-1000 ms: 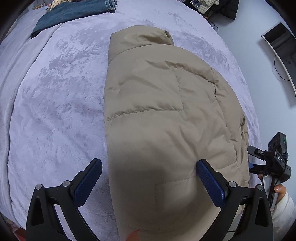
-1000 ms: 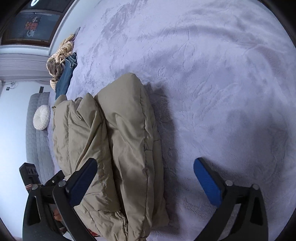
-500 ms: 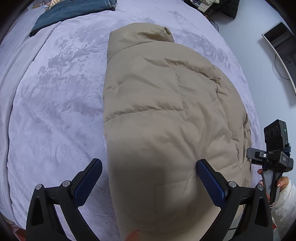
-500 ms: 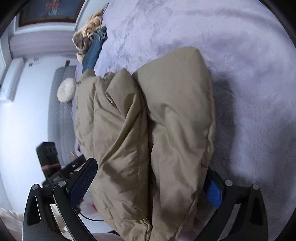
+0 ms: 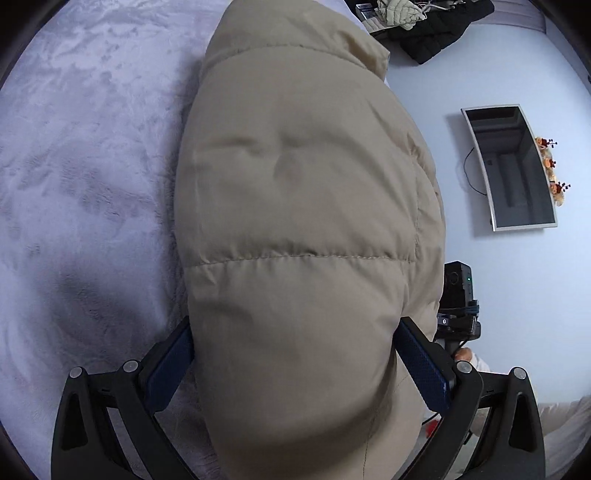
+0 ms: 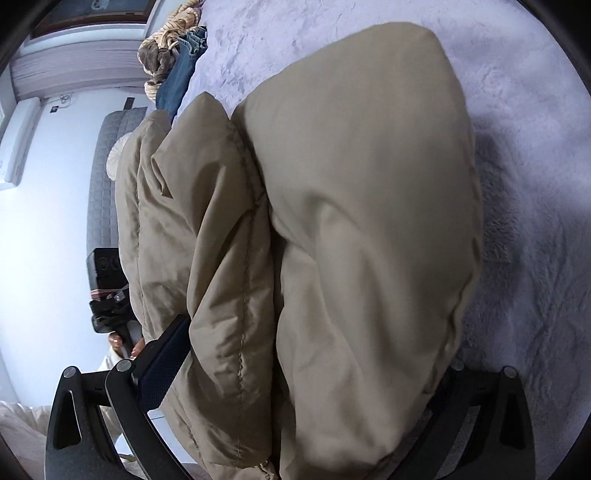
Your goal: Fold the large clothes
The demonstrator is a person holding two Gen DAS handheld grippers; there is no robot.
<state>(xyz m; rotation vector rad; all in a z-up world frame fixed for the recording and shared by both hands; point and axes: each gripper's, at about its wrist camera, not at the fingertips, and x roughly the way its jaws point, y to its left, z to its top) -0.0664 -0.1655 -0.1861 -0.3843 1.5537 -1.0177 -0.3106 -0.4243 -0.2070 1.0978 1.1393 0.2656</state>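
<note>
A folded beige puffer jacket lies on the lavender plush bed cover, its collar at the far end. My left gripper is open at full width, and the jacket's near end fills the gap, bulging against both blue pads. The right wrist view shows the jacket from its side as stacked puffy layers. My right gripper is open too and straddles that stack. Its left pad touches the fabric, while the right finger is hidden behind the jacket.
Blue jeans and a knitted piece lie at the bed's far end. A grey padded couch stands beyond the bed. A flat screen and a pile of dark clothes lie off the bed's side.
Both grippers have moved forward onto the jacket, so its bulk now sits between their fingers. Finger spacing looks the same. The jacket's layers look more bunched.
</note>
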